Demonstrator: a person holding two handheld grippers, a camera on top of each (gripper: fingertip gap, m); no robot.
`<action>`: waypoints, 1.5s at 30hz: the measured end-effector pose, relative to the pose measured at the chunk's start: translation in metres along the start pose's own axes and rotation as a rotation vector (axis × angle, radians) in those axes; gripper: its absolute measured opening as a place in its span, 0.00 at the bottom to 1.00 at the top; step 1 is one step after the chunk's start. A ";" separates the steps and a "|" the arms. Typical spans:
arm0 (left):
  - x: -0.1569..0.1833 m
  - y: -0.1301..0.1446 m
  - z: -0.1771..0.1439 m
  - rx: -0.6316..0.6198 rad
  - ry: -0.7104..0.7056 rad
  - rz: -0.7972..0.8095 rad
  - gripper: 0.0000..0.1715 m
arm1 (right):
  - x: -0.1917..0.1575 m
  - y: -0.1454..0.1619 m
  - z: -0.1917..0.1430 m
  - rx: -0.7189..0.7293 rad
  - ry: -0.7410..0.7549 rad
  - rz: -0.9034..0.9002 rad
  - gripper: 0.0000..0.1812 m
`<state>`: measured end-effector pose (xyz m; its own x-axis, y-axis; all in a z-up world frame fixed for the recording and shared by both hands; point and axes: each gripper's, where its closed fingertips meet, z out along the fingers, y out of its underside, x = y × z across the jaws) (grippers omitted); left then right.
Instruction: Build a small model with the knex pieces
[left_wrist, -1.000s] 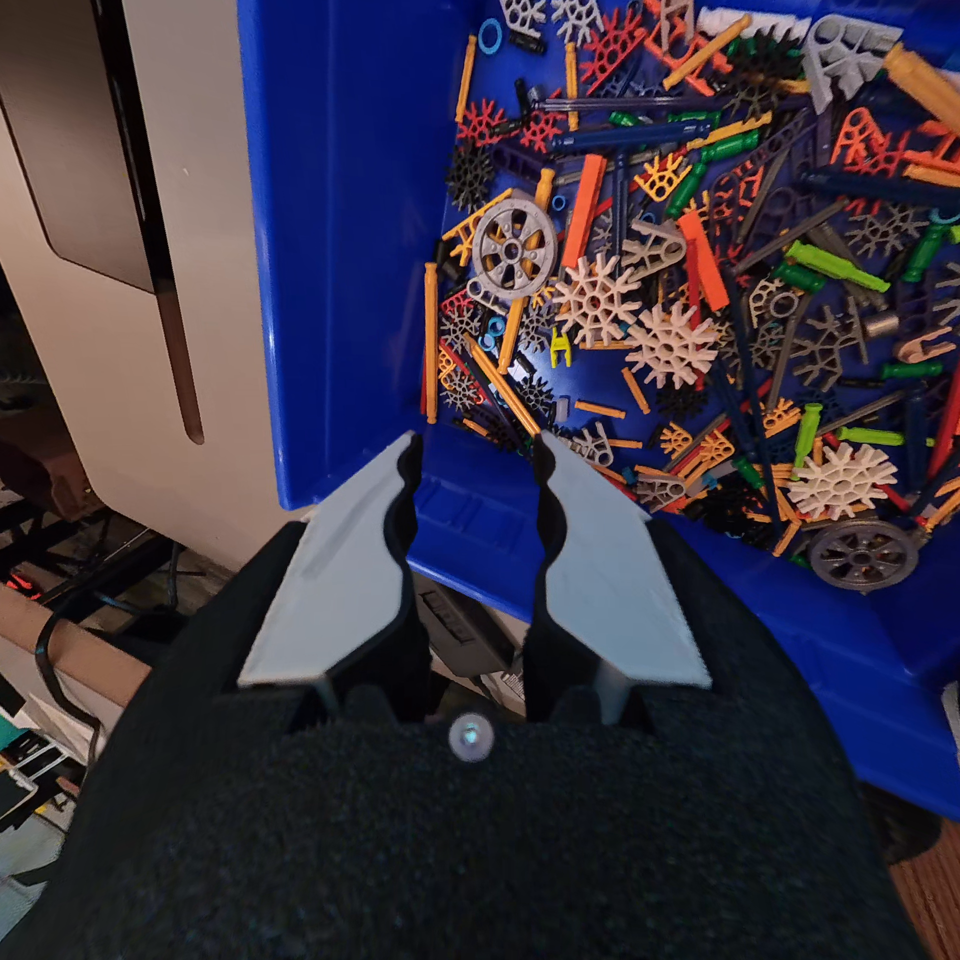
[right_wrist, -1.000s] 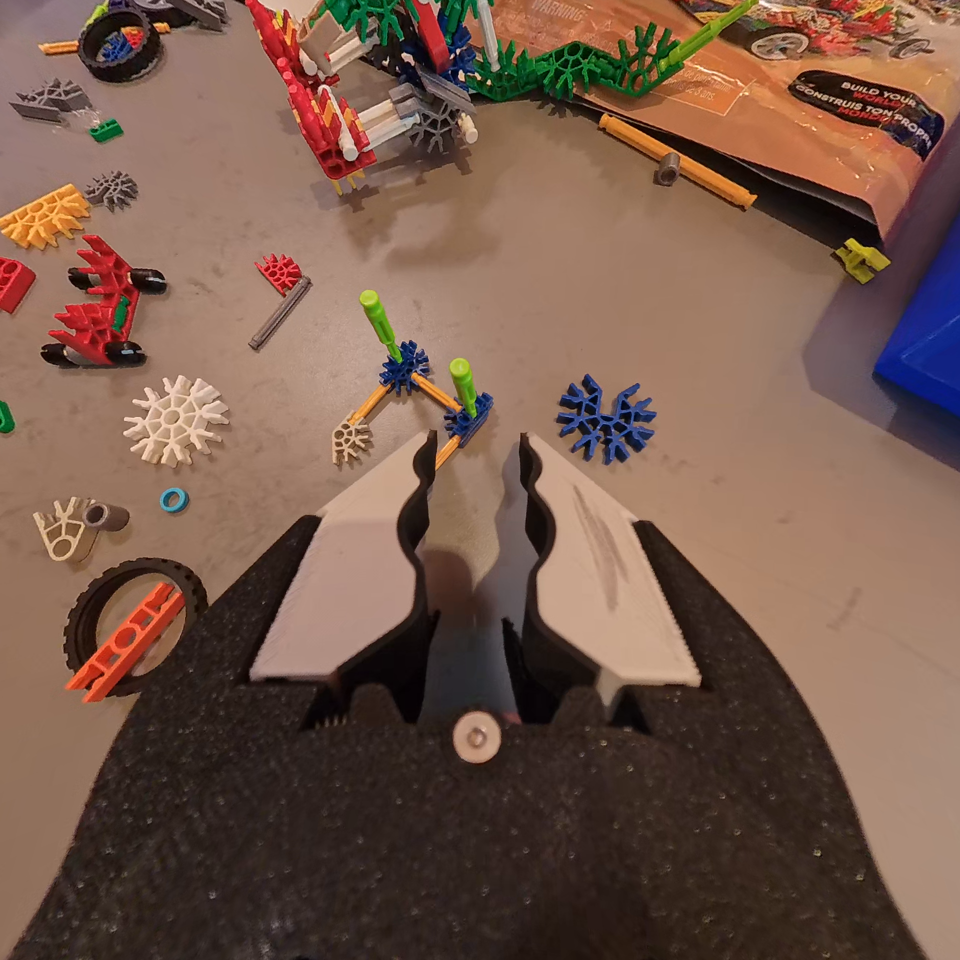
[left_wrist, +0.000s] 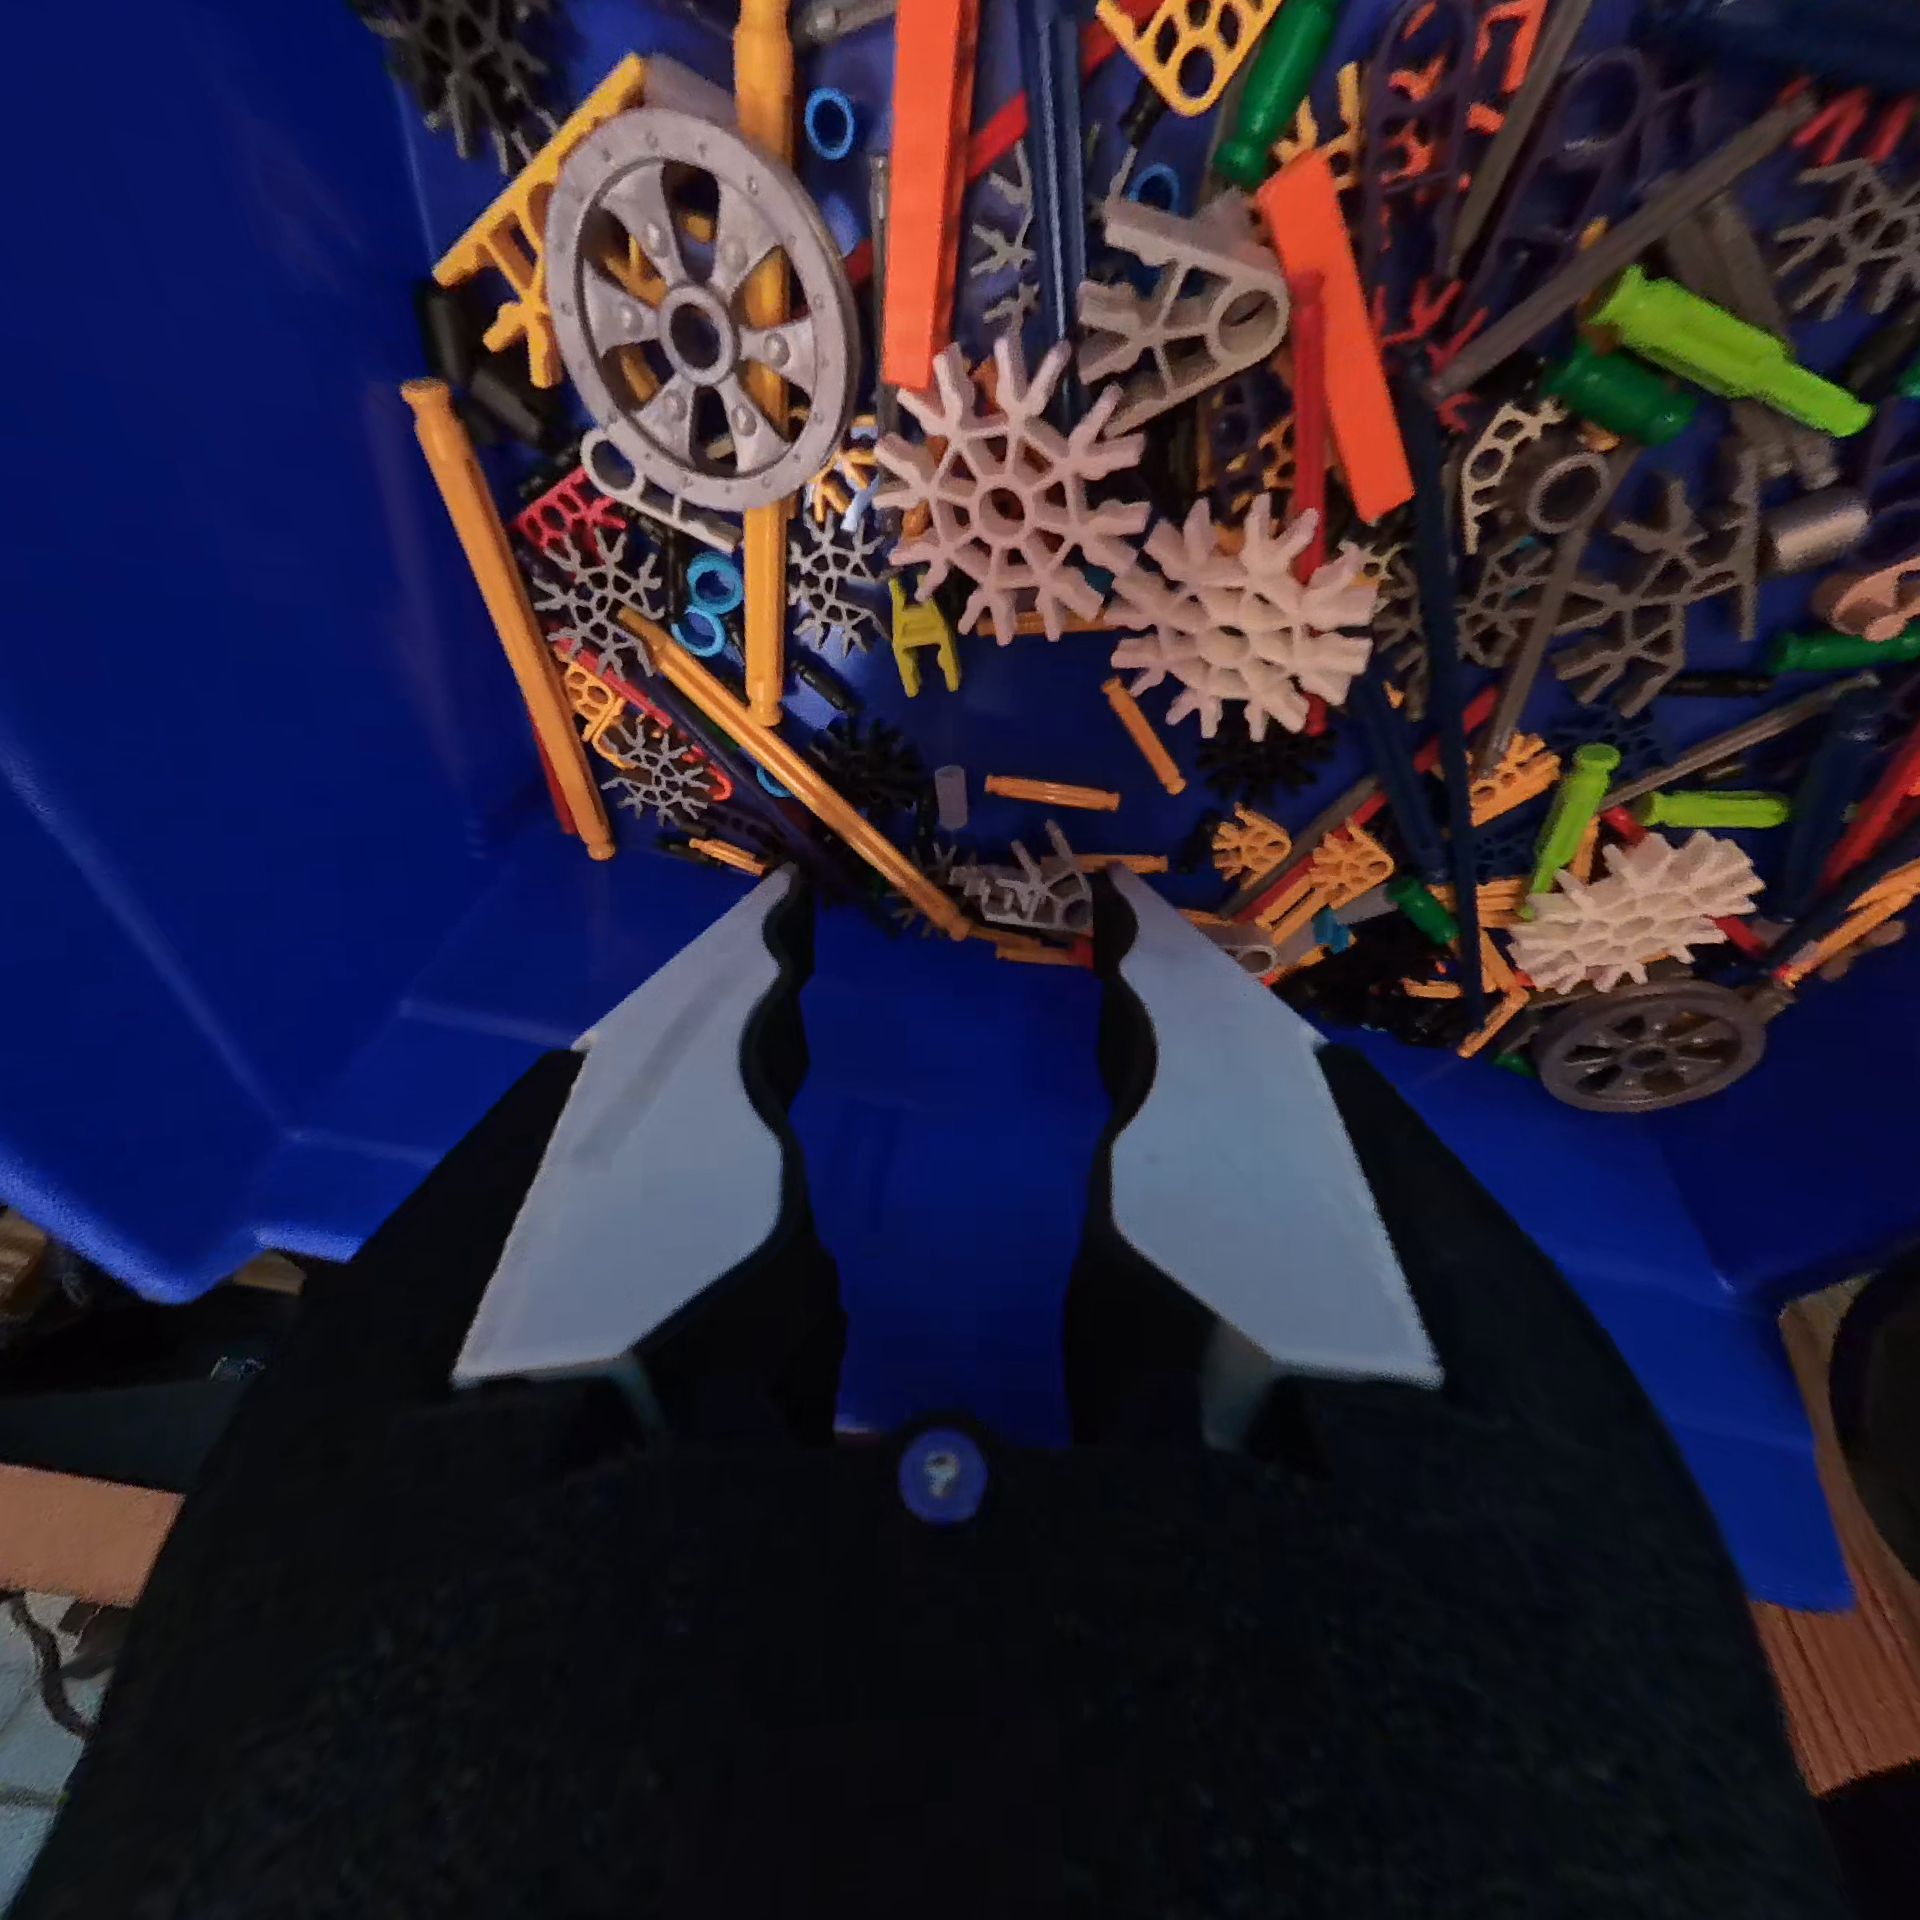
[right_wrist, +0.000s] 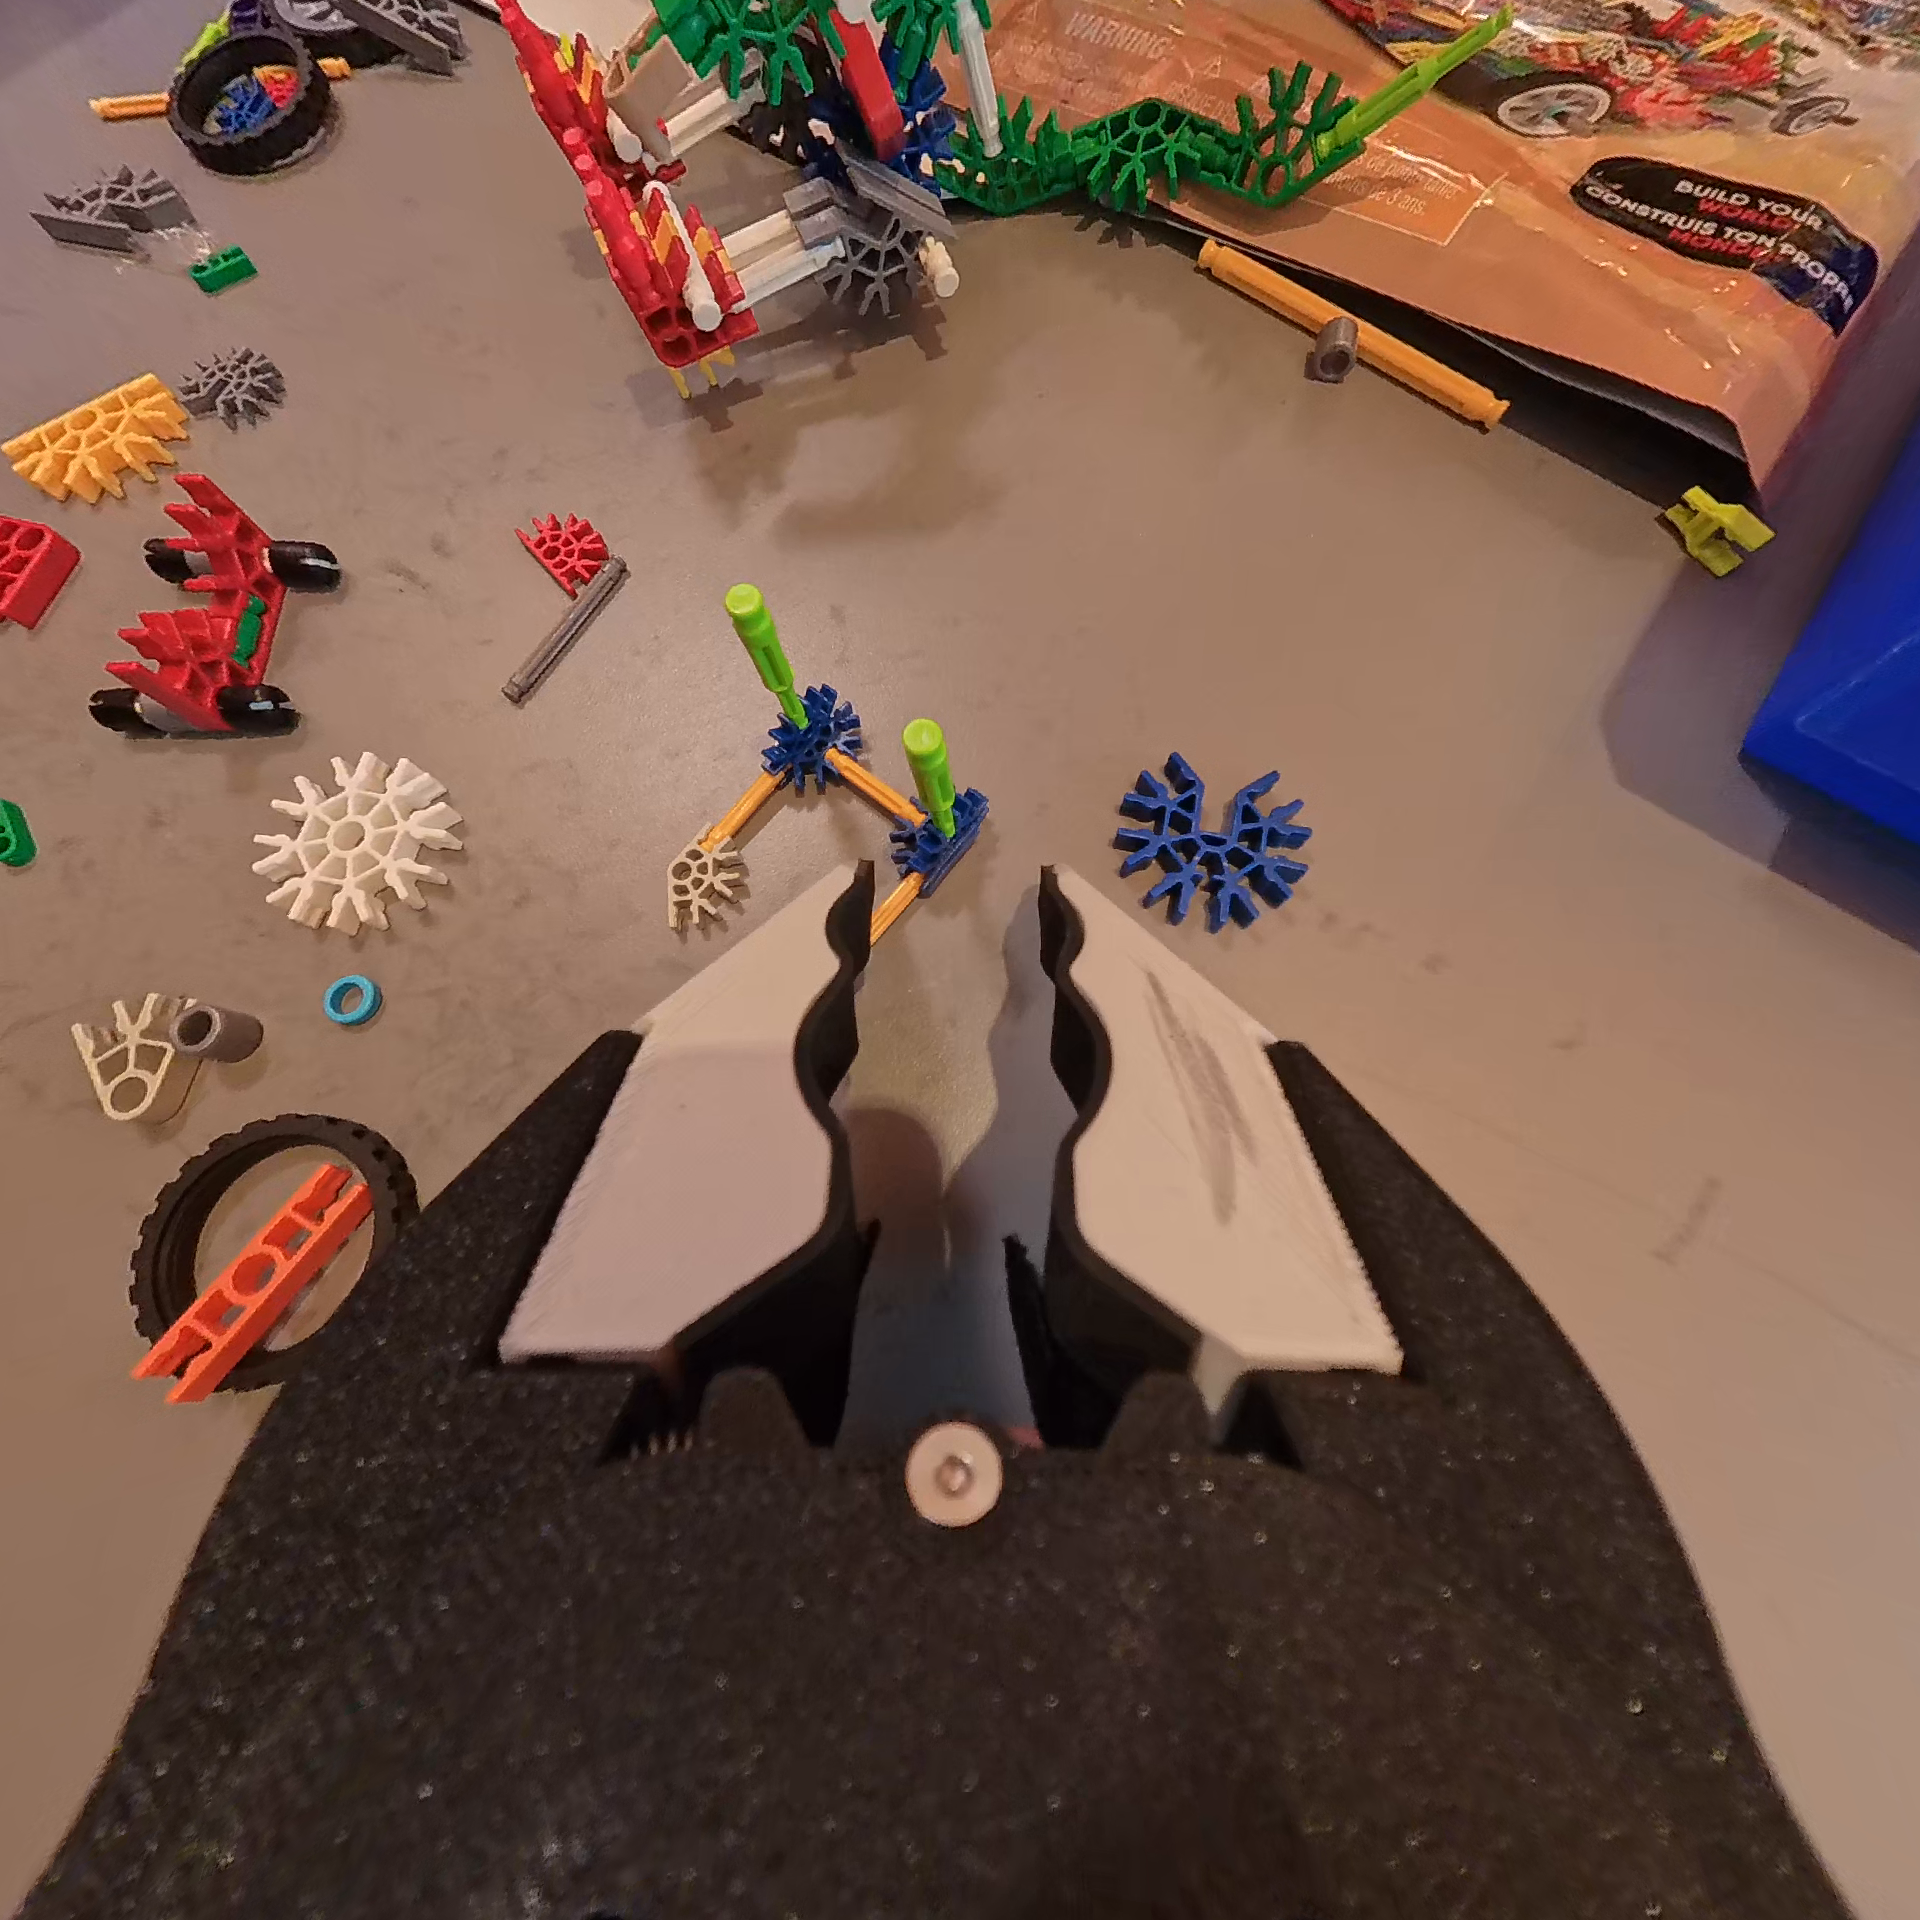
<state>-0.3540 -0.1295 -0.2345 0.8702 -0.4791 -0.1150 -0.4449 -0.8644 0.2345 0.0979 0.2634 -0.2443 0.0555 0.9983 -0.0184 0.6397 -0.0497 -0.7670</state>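
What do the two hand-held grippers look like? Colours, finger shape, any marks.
Both match: the left hand-held gripper and right hand-held gripper have a black, grainy foam-like body, two pale grey wedge fingers with wavy black inner pads, and a round screw head at the base. The right one's finger bears dark scuff streaks. No cables or sleeves visible.

The left gripper (left_wrist: 945, 894) reaches into a blue bin (left_wrist: 260, 644) with its jaws spread apart and nothing between them. Its tips sit at the near edge of a heap of construction-toy pieces, closest to a small grey connector (left_wrist: 1023, 888) and the end of a long orange rod (left_wrist: 800, 790). Beyond that connector lie two white snowflake connectors (left_wrist: 1003, 499), and to their left a grey spoked wheel (left_wrist: 701, 312). A second, darker wheel (left_wrist: 1647, 1049) lies far right of the grey connector.
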 end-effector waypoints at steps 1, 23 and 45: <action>0.001 0.000 0.004 -0.014 0.007 0.001 0.30 | 0.000 0.000 0.000 0.001 0.000 0.000 0.17; -0.005 0.002 -0.054 0.232 -0.023 -0.069 0.24 | -0.001 -0.002 -0.002 0.023 -0.005 -0.008 0.18; 0.052 0.020 -0.036 0.139 0.063 -0.004 0.33 | -0.001 -0.002 -0.002 0.020 0.000 -0.015 0.18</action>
<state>-0.3097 -0.1664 -0.2009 0.8815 -0.4691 -0.0535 -0.4629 -0.8811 0.0972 0.0981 0.2621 -0.2412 0.0463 0.9989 -0.0067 0.6248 -0.0342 -0.7800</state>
